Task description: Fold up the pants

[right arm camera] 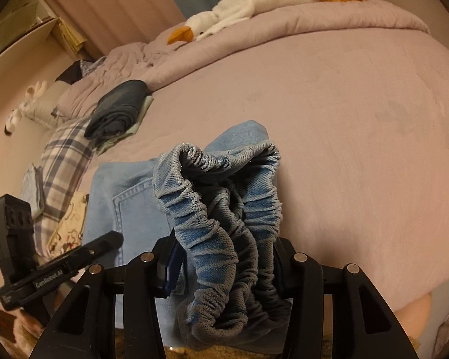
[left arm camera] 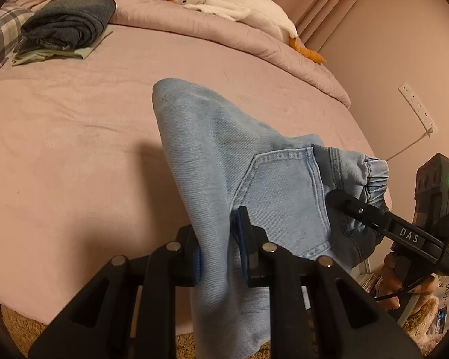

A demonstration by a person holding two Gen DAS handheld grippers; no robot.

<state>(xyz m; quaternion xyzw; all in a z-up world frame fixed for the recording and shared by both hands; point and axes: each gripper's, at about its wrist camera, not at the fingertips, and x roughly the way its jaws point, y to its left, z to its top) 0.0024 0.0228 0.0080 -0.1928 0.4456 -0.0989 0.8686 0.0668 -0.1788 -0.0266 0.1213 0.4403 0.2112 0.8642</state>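
Left wrist view: left gripper (left arm camera: 221, 246) nearly closed, pads pinching a thin fold of the pale denim pants (left arm camera: 224, 155) – cloth rising ahead of the jaws, a tail hanging below them, back pocket just to their right. Right wrist view: right gripper (right arm camera: 224, 266) about half closed, jaws clamped on the thick bunched elastic waistband (right arm camera: 221, 209), gathered folds filling the gap between the pads. Pants lifted off the pink bed (left arm camera: 74, 149), held between the two grippers at the near edge, right gripper (left arm camera: 359, 209) visible beyond the pocket.

Probably the carry-and-spread step. To do it well: keep both grips firm, draw the grippers apart until the cloth between the jaws goes taut – no sag, no twist. Lower ahead of the jaws onto bare sheet, well short of the folded dark clothes (left arm camera: 68, 24) and plush goose (left arm camera: 230, 3). Lay flat before releasing.
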